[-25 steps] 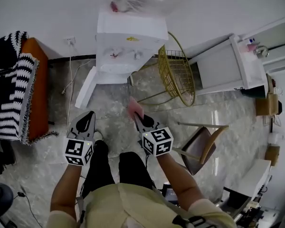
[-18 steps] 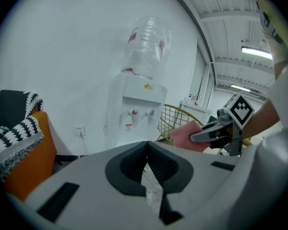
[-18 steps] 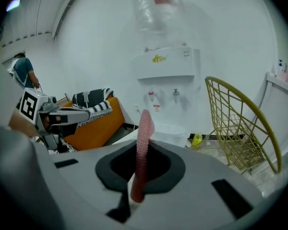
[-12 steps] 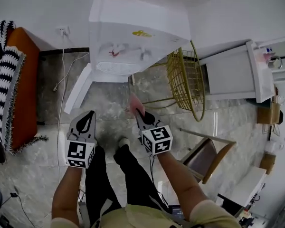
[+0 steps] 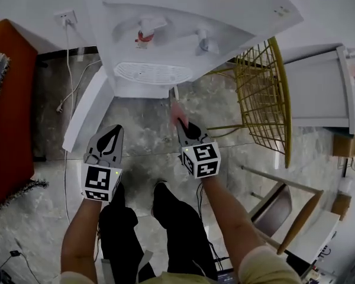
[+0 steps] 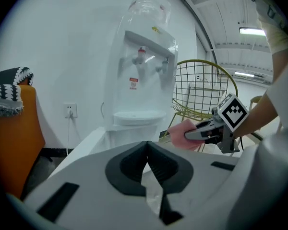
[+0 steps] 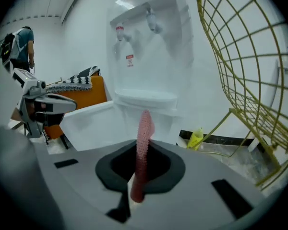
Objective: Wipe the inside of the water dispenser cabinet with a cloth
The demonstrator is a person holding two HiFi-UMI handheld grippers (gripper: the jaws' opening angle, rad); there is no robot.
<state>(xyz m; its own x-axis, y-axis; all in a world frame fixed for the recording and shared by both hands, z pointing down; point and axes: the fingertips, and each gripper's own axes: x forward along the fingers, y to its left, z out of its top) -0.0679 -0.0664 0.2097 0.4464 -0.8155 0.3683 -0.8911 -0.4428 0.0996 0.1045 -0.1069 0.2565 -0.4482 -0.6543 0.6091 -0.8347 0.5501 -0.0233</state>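
Over marble floor (image 5: 143, 136), our right tool (image 5: 181, 122) thinly pinches the cloth (image 5: 176, 111), left tool (image 5: 115, 132) pressed together; wiping may tug it free.

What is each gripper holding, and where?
The right gripper clamps the pink cloth by one end; the rest sticks out past the jaws. The left gripper is shut, empty.

My left gripper (image 5: 112, 135) and my right gripper (image 5: 187, 129) are pale grey shells that taper to a point, each lined with black pads (image 6: 146, 169). Dark rectangular slots (image 6: 57, 201) are cut into the grey body. Behind each sits a white cube, left (image 5: 100, 183) and right (image 5: 201, 160), printed with black square markers. I wear black trousers (image 5: 183, 235) and a pale yellowish top with a short sleeve (image 5: 257, 264).
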